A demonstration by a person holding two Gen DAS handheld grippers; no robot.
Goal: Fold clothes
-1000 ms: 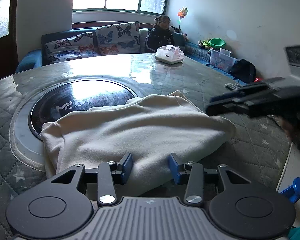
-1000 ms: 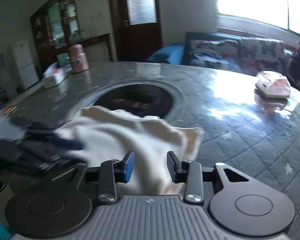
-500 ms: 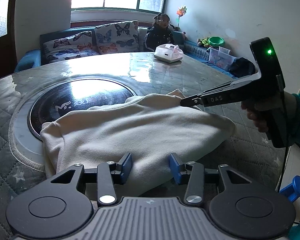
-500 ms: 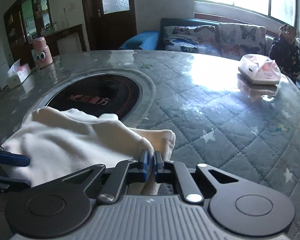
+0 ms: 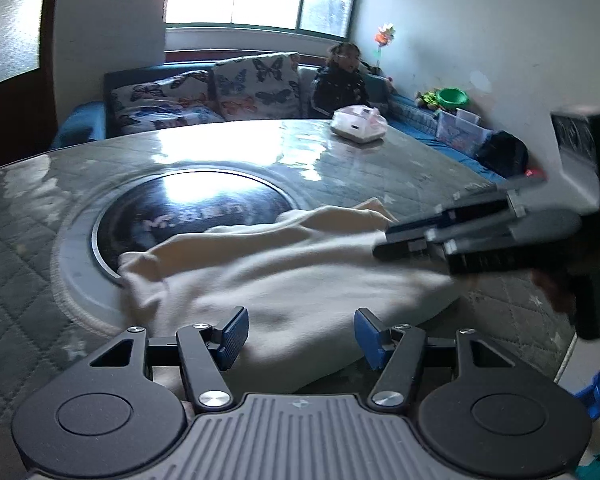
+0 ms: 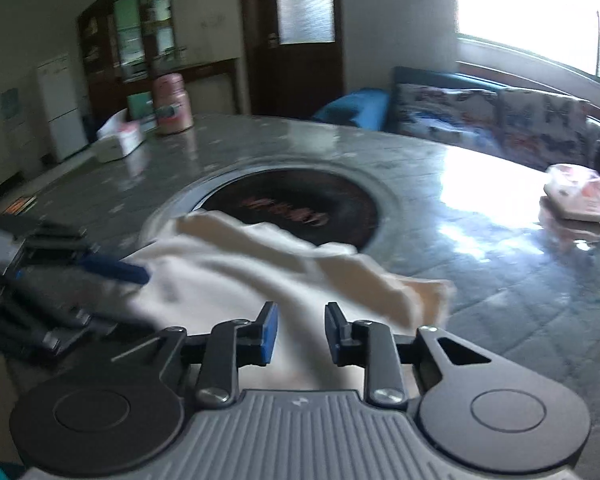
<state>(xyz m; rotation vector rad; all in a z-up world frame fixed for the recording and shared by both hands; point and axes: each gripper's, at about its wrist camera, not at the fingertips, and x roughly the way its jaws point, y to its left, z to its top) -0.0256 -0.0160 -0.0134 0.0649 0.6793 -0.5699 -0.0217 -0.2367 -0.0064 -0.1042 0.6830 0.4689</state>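
A cream garment (image 5: 300, 272) lies crumpled on the quilted round table (image 5: 440, 168), with its far edge over the black glass hotplate (image 5: 180, 208). My left gripper (image 5: 300, 336) hovers over the garment's near edge. Its jaws are opening and no cloth is pinched between the blue pads. My right gripper (image 5: 384, 240) comes in blurred from the right, over the garment's right side. In the right wrist view the right gripper (image 6: 302, 332) has its jaws opening over the garment (image 6: 228, 268), with the pads clear of the cloth. The left gripper (image 6: 116, 270) shows there at the left, blurred.
A pink and white tissue pack (image 5: 358, 128) sits on the table's far side. A pink flask (image 6: 172, 104) and a tissue box (image 6: 120, 140) stand near another edge. A person (image 5: 340, 80) sits on the sofa (image 5: 220, 92) with butterfly cushions behind the table.
The right gripper, shut at the garment's corner half a second ago, now has its jaws apart and has swung left. The left jaws stand wider. The garment lies much as before.
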